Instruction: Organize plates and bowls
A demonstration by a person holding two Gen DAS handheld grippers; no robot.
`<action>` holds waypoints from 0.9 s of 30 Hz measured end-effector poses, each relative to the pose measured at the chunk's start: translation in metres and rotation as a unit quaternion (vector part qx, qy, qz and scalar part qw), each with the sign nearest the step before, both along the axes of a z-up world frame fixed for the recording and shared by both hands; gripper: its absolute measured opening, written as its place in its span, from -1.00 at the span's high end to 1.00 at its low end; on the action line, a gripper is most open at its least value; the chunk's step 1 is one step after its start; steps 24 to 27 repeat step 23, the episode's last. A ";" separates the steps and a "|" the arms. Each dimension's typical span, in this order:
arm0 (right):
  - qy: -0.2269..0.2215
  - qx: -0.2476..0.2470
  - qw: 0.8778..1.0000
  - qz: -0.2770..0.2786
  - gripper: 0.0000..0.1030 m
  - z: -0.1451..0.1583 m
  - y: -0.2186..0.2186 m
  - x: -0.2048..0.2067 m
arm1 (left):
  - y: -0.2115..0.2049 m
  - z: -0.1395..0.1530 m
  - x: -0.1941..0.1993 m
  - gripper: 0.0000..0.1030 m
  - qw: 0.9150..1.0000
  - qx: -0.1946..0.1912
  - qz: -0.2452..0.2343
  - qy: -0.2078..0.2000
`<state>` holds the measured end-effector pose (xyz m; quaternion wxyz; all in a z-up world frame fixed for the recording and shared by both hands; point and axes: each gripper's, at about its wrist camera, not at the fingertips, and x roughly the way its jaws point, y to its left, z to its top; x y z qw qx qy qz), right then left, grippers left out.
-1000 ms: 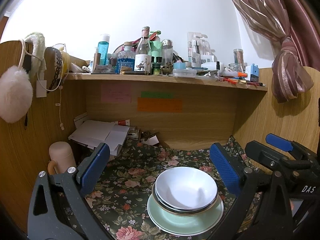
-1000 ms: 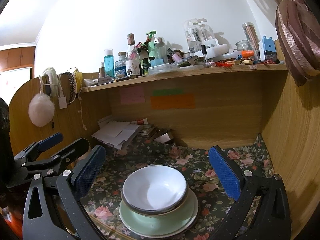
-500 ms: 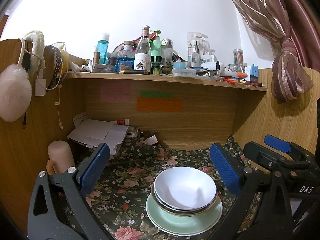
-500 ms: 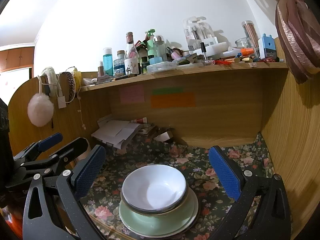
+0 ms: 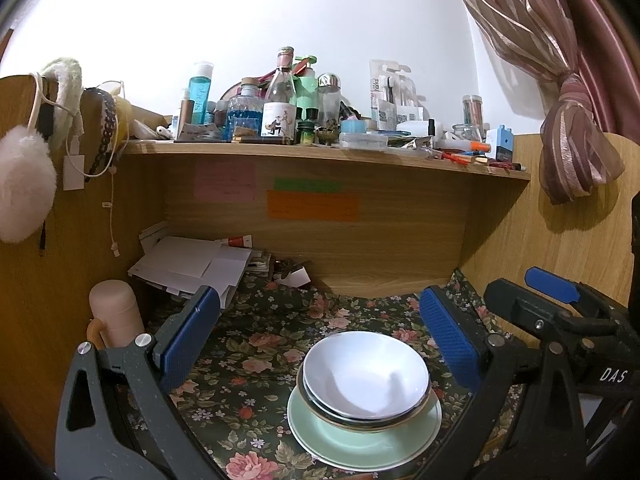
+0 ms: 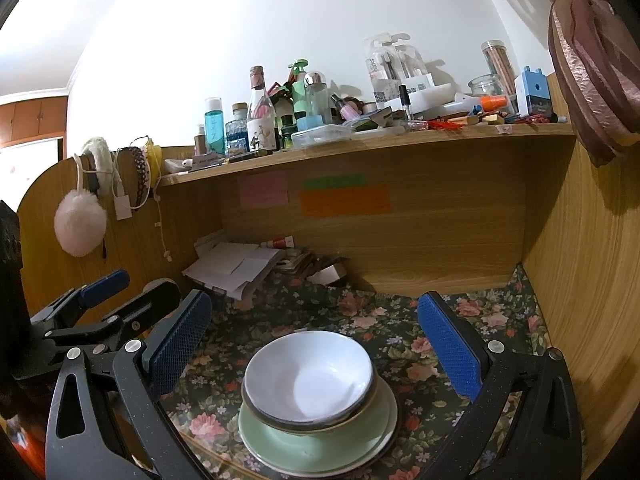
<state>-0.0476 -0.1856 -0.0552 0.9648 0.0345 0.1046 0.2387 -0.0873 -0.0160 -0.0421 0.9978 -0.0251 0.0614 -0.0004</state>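
A white bowl (image 5: 364,372) sits nested in a gold-rimmed bowl (image 5: 360,420) on a pale green plate (image 5: 360,446), stacked on the floral cloth (image 5: 248,364). The same stack shows in the right wrist view: white bowl (image 6: 308,372), green plate (image 6: 316,444). My left gripper (image 5: 320,328) is open and empty, its blue pads wide apart, back from the stack. My right gripper (image 6: 316,332) is open and empty, also held back from the stack. Each gripper shows at the side of the other's view.
A wooden desk nook with side walls (image 5: 560,248) and a cluttered shelf of bottles (image 5: 280,96) above. A paper pile (image 5: 192,264) lies at the back left. A beige cylinder (image 5: 116,316) stands at the left wall. A curtain (image 5: 576,152) hangs at right.
Both grippers have drifted slightly; the view has shifted a little. The stack has not moved and both grippers stay open.
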 end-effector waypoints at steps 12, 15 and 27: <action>-0.003 0.003 1.000 -0.011 -1.00 0.002 -0.002 -0.002 | -0.005 -0.001 0.004 -0.97 1.000 0.003 -0.001 0.005; -0.003 0.002 1.000 -0.012 -1.00 0.002 -0.001 -0.002 | -0.006 -0.001 0.006 -0.97 1.000 0.003 0.000 0.006; 0.002 0.001 1.000 -0.014 -1.00 0.001 0.000 0.002 | -0.007 -0.003 0.008 -0.97 1.000 0.002 -0.001 0.010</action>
